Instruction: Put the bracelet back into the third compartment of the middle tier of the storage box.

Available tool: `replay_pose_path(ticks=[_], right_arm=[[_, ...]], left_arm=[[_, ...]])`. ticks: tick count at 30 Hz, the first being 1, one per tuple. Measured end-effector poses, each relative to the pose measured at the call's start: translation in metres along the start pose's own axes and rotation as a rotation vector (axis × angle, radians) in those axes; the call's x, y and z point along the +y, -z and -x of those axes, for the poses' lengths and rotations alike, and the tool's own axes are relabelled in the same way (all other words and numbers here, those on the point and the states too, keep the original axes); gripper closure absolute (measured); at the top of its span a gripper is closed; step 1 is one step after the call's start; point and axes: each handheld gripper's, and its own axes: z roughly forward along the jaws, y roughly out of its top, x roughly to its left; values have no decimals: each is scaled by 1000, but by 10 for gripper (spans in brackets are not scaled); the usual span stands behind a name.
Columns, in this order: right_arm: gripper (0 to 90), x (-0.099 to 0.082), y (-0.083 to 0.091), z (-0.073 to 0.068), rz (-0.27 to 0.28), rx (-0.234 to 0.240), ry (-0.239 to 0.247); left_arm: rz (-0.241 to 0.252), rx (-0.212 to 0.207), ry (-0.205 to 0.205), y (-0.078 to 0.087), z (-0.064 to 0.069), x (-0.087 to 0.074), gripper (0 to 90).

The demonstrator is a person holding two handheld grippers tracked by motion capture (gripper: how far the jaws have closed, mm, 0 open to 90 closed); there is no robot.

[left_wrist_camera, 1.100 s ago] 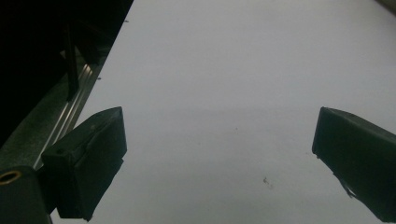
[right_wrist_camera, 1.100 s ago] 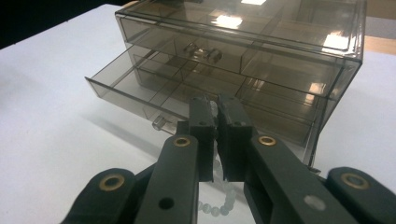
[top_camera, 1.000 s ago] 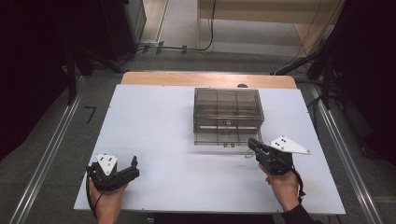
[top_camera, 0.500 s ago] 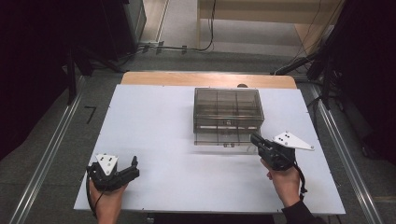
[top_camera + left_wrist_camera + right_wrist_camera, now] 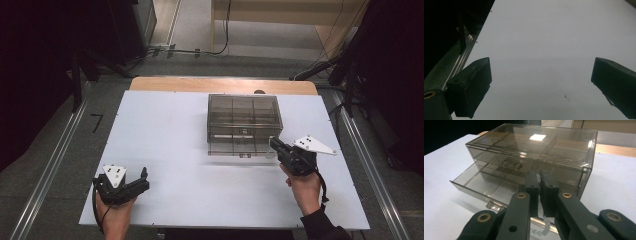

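White table [image 5: 175, 150] fills the middle of the high view, with dark floor around it. Near the middle right sits a see-through box [image 5: 244, 117], and its bottom drawer [image 5: 486, 187] is pulled out. The right claw [image 5: 540, 195] is squeezed tight on a string of pale beads [image 5: 541, 230], held just over the open drawer. So the drawer is open and the beads are picked up; I think dropping them in and shutting it is left. The left claw [image 5: 142, 180] waits wide open and empty, lower left.
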Motion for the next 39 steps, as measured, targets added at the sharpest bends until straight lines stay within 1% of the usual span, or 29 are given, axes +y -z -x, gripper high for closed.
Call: replay_pose_path(ticks=[12,21,23,29,33,39], right_arm=[[829,7,-5,9,30,-27,-28],[829,12,-5,13,53,-36,-44],[828,11,-7,14,47,-37,-48],[828,6,-17,14,10,-45,-31],[828,4,-22,14,-5,-48,-26],[825,-1,-30,14,-41,-51,-19]], left_arm=[[1,-1,2,0,0,0,37],[3,0,5,-1,0,0,37],[2,0,5,0,0,0,37],[2,-1,4,0,0,0,37],[1,-1,4,0,-1,0,37],[2,-1,5,0,0,-1,38]])
